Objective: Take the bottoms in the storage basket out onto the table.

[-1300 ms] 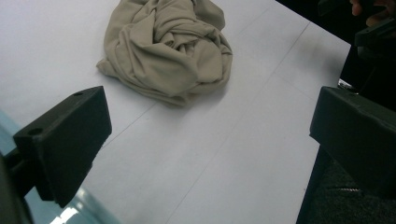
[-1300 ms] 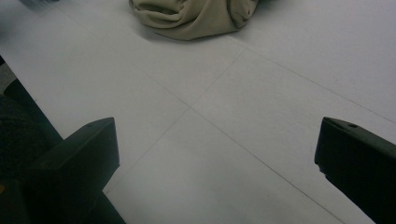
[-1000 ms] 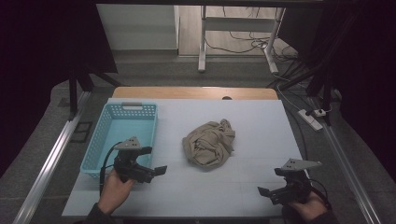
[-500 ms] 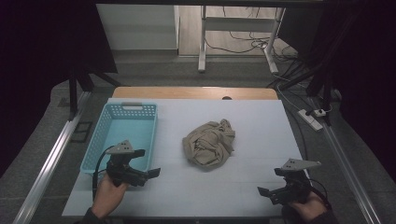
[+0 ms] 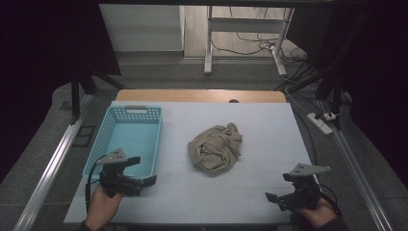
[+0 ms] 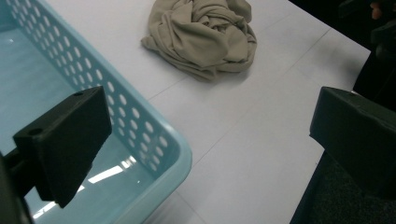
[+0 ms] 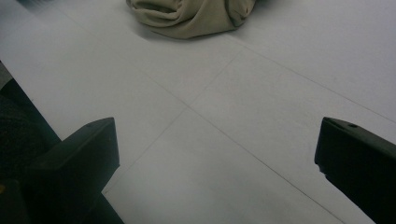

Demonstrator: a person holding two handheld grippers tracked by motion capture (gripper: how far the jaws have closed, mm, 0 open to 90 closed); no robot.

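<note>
A crumpled beige cloth (image 5: 215, 148) lies near the middle of the white table (image 5: 269, 125). It also appears at the top of the left gripper view (image 6: 205, 35) and the right gripper view (image 7: 191, 14). A light blue perforated basket (image 5: 130, 111) stands at the left, with nothing in it. My left gripper (image 5: 142, 171) is open at the basket's near right corner, one jaw over the basket (image 6: 140, 121). My left gripper (image 6: 210, 140) holds nothing. My right gripper (image 5: 279, 187) is open at the near right, low over bare table. Nothing is between the jaws of the right gripper (image 7: 217, 163).
A wooden strip (image 5: 199, 95) borders the table's far edge. Metal rails (image 5: 53, 163) run along both sides on the floor. A power strip (image 5: 321, 120) and cables lie on the floor at the right. A metal stand (image 5: 209, 38) rises behind the table.
My left gripper has shifted a little to the left, toward the basket's near corner. The right gripper and the cloth have stayed put.
</note>
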